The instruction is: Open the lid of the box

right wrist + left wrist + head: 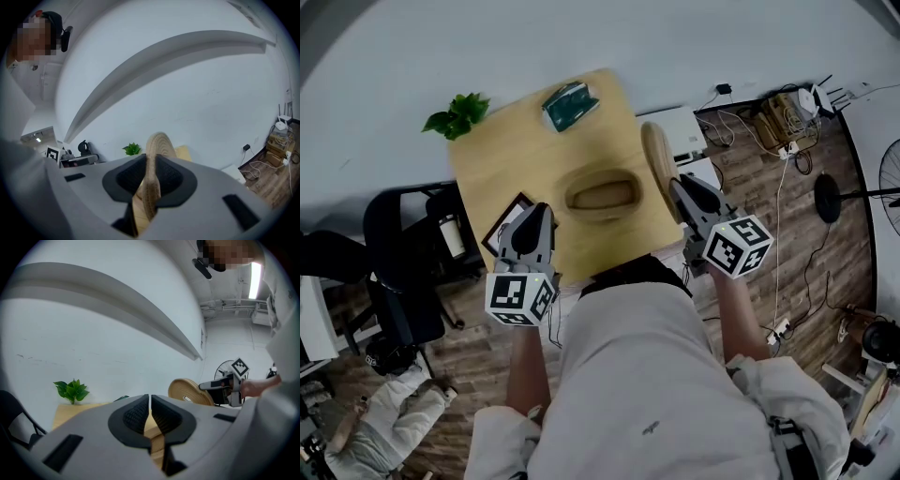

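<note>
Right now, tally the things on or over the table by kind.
Plant: 1
Green item: 1
Box: 1
Lid: 1, held upright in the right gripper
Frame: 1
Total: 5

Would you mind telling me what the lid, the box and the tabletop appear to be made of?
Lid: probably woven straw or rope, matt tan; its edge shows coarse braided fibres.
Box: likely the same, matching tan, though texture is too small to tell.
Tabletop: pale wood or wood-look laminate, smooth with faint grain.
</note>
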Demonstrator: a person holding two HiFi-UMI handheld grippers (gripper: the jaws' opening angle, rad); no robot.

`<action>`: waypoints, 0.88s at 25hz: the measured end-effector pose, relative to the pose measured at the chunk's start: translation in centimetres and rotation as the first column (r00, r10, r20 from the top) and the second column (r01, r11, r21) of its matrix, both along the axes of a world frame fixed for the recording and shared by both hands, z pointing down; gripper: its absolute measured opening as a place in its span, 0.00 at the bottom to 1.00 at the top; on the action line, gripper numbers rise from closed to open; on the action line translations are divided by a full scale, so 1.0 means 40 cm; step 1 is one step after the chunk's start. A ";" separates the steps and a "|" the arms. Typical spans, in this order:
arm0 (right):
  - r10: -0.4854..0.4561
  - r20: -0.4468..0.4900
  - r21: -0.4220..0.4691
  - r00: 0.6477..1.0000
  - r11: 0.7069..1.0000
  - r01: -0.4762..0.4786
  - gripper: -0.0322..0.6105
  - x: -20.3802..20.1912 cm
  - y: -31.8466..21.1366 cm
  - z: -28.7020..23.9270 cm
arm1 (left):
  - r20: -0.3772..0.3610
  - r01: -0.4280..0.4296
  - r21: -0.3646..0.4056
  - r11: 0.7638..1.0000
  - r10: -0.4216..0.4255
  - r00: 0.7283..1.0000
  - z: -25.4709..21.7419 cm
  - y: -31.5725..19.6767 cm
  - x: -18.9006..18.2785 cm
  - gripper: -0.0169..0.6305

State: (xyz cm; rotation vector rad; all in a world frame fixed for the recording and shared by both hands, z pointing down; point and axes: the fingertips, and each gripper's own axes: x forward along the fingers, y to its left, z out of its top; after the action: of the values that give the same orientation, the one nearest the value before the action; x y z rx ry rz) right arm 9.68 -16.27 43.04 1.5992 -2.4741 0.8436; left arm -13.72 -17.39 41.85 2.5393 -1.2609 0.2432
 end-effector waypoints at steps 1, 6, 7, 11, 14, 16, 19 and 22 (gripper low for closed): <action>-0.001 -0.001 -0.003 1.000 1.000 0.001 0.15 -0.002 0.001 0.002 | 0.000 0.000 -0.001 1.000 0.000 1.000 0.001 0.000 -0.001 0.05; -0.003 -0.004 -0.014 1.000 1.000 0.003 0.15 -0.006 0.005 0.009 | 0.004 -0.001 -0.006 1.000 0.001 1.000 0.002 -0.001 -0.004 0.05; -0.004 -0.004 -0.015 1.000 1.000 0.004 0.15 -0.007 0.004 0.010 | 0.006 -0.002 -0.007 1.000 0.002 1.000 0.003 -0.002 -0.004 0.05; -0.006 -0.013 -0.018 1.000 1.000 0.005 0.15 -0.011 0.005 0.017 | 0.006 -0.005 -0.008 1.000 0.006 1.000 0.006 -0.005 -0.007 0.05; -0.007 -0.019 -0.020 1.000 1.000 0.007 0.15 -0.011 0.006 0.020 | 0.006 -0.010 -0.007 1.000 0.010 1.000 0.005 -0.003 -0.006 0.05; -0.008 -0.019 -0.021 1.000 1.000 0.008 0.15 -0.011 0.005 0.018 | 0.007 -0.011 -0.008 1.000 0.011 1.000 0.003 -0.004 -0.005 0.05; -0.009 -0.018 -0.023 1.000 1.000 0.008 0.15 -0.012 0.005 0.020 | 0.010 -0.011 -0.010 1.000 0.011 1.000 0.004 -0.004 -0.005 0.05; -0.009 -0.015 -0.028 1.000 1.000 0.008 0.15 -0.014 0.006 0.022 | 0.010 -0.012 -0.012 1.000 0.012 1.000 0.006 -0.004 -0.007 0.05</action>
State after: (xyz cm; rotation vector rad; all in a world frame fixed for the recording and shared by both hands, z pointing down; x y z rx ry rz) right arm 9.10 -16.02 43.92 1.5793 -2.4463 0.8580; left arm -13.98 -17.54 42.08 2.5394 -1.2450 0.2660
